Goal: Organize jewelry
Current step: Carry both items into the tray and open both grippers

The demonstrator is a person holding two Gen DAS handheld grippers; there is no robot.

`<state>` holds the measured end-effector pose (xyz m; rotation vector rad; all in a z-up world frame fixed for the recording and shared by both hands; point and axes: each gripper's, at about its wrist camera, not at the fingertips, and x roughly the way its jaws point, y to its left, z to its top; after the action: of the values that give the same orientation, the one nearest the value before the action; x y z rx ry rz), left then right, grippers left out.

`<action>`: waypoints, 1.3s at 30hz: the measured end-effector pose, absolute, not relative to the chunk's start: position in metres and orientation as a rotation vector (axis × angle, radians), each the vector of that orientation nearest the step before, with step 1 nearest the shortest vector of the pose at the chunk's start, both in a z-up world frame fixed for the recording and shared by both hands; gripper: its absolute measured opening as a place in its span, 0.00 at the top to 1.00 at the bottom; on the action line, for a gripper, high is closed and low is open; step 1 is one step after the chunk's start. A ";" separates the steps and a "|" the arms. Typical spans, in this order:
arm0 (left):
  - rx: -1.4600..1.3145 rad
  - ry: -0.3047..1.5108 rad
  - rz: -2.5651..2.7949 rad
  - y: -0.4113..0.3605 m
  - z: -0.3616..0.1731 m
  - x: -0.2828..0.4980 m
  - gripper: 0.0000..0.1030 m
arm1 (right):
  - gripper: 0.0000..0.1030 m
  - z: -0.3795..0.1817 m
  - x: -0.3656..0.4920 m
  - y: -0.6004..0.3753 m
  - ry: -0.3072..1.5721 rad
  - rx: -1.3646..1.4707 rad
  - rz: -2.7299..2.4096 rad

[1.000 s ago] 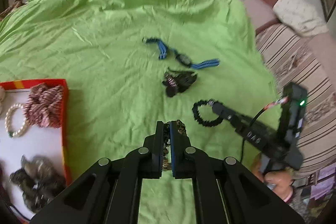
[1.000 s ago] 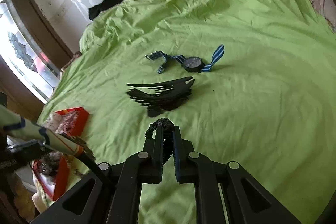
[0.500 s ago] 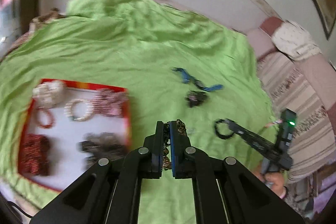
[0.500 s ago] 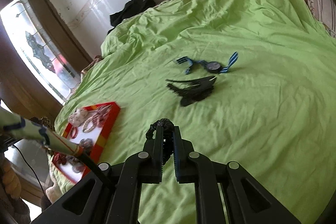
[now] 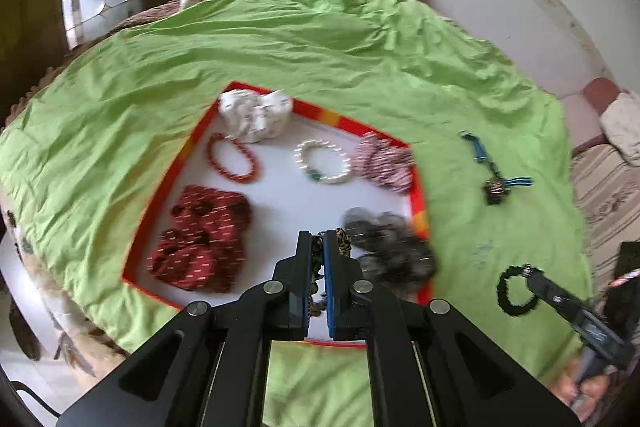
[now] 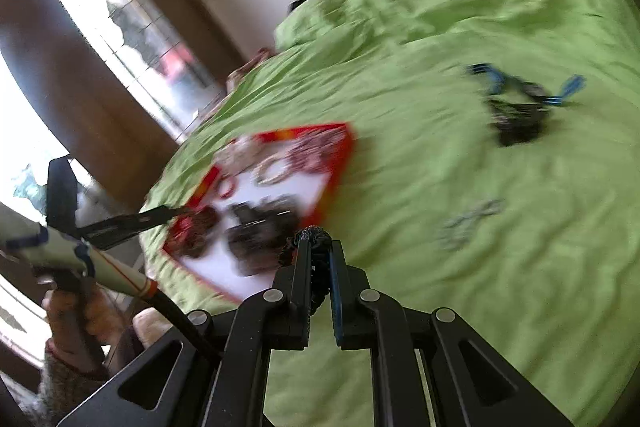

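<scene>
Both hand-held grippers have swung toward the red-rimmed white tray since a second ago, when it sat at the left view's edge; now it fills the middle of that view. The left hand-held gripper is clenched on a leopard-patterned brown bracelet and hangs over the tray's near edge, bare white floor lying straight ahead at 12 o'clock, between the dark red fabric scrunchie at 9 o'clock and the grey-black fluffy scrunchie at 3 o'clock. The right hand-held gripper grasps a black beaded bracelet over the lime-green bedsheet, with the tray at its 10 o'clock; blur hides finer detail. The left is plainly nearer, so its drop likely comes first, a short push forward. A blue-striped wristwatch and small black hair clip lie on the sheet at 2 o'clock, well apart from the tray.
</scene>
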<state>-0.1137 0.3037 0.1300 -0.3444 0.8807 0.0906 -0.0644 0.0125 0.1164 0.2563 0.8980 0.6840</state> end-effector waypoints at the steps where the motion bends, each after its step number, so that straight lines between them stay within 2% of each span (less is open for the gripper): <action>1: -0.347 0.884 0.094 0.307 0.125 -0.114 0.95 | 0.91 0.117 -0.067 0.024 0.905 0.247 0.706; 12: -0.418 0.924 0.114 0.335 0.083 -0.103 0.95 | 0.91 0.096 -0.070 0.138 1.018 0.153 0.831; 22: -0.380 0.875 0.054 0.330 0.075 -0.106 0.94 | 0.91 0.060 -0.059 0.166 1.074 0.067 0.756; 26: -0.338 0.812 0.045 0.321 0.085 -0.113 0.88 | 0.91 0.058 -0.061 0.171 1.063 0.013 0.730; 28: -0.320 0.784 0.048 0.318 0.090 -0.117 0.77 | 0.90 0.059 -0.062 0.172 1.050 -0.008 0.718; 30: -0.304 0.757 0.060 0.316 0.093 -0.120 0.59 | 0.90 0.063 -0.063 0.171 1.044 0.003 0.716; 37: -0.337 0.708 0.068 0.322 0.099 -0.126 0.51 | 0.88 0.080 -0.074 0.165 1.026 0.031 0.736; 39: -0.344 0.699 0.074 0.323 0.100 -0.128 0.47 | 0.81 0.089 -0.080 0.161 1.008 0.034 0.742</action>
<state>-0.1283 0.3234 0.1004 -0.3441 0.6986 0.0735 -0.0795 0.1609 0.0885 0.0339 1.0078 0.7421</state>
